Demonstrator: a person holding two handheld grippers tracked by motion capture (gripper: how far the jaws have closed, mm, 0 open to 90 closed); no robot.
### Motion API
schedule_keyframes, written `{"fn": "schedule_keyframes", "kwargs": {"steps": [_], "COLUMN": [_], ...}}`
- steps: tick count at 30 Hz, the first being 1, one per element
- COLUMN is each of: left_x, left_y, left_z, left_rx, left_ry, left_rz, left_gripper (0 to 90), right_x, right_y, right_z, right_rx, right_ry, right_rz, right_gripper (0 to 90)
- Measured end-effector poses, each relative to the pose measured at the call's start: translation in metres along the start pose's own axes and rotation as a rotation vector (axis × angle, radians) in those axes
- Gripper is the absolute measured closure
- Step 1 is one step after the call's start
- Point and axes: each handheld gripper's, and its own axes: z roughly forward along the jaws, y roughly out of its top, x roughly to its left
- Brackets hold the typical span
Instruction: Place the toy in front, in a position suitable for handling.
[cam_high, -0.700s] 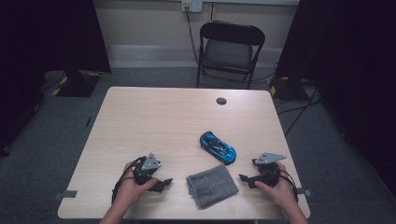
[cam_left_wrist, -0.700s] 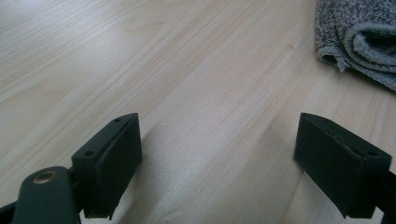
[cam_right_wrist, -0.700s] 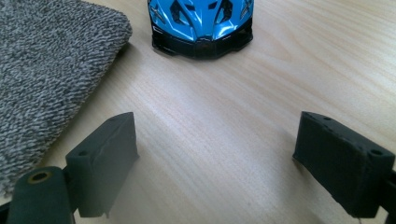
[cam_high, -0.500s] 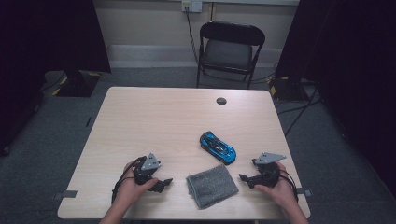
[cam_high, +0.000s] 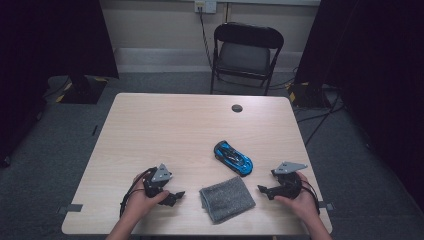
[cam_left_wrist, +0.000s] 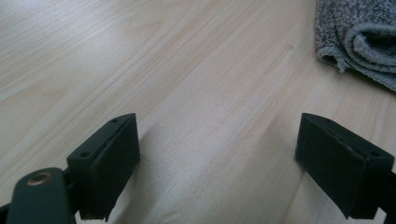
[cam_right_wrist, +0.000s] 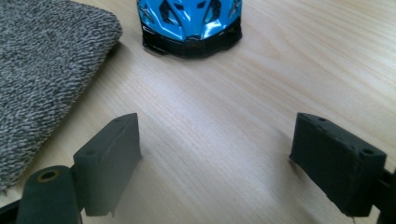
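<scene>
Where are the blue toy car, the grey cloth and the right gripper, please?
blue toy car (cam_high: 233, 158): high view, on its roof.
grey cloth (cam_high: 227, 198): high view, middle of the folded top.
right gripper (cam_high: 262, 190): high view, between its fingertips.

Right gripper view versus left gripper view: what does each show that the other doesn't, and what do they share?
The right gripper view alone has the blue toy car, one end facing the camera, just beyond the open right gripper, with the grey cloth beside it.

The left gripper view alone has the cloth's rolled, folded edge at upper right, beyond the open left gripper.

Both share the grey cloth, the bare wooden table between wide-apart black jaws, and nothing held.
</scene>
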Motion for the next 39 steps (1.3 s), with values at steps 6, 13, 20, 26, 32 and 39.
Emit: {"fn": "schedule_keyframes", "kwargs": {"steps": [6, 13, 20, 26, 32, 39], "left_x": [0.000, 0.000, 0.000, 0.000, -0.001, -0.001], "left_y": [0.000, 0.000, 0.001, 0.001, 0.001, 0.001], "left_z": [0.000, 0.000, 0.001, 0.001, 0.001, 0.001], "left_rx": [0.000, -0.001, 0.003, 0.004, 0.005, 0.007], "left_ry": [0.000, -0.001, -0.001, -0.002, 0.006, 0.007], "left_rz": [0.001, 0.001, 0.001, 0.002, 0.001, 0.002], "left_gripper": [13.0, 12.8, 12.1, 12.0, 11.9, 11.9], "right_x": [-0.004, -0.007, -0.007, -0.006, -0.007, -0.009], "right_y": [0.009, 0.026, 0.039, 0.054, 0.063, 0.072], "right_z": [-0.003, -0.001, 0.005, 0.015, 0.020, 0.026], "right_rx": [-0.020, -0.041, -0.056, -0.049, -0.054, -0.065], "right_ry": [0.004, 0.024, 0.052, 0.063, 0.063, 0.075], "right_rz": [0.012, 0.012, 0.027, 0.006, 0.000, 0.012], "right_gripper": [14.6, 14.6, 14.6, 14.6, 14.5, 14.5]}}
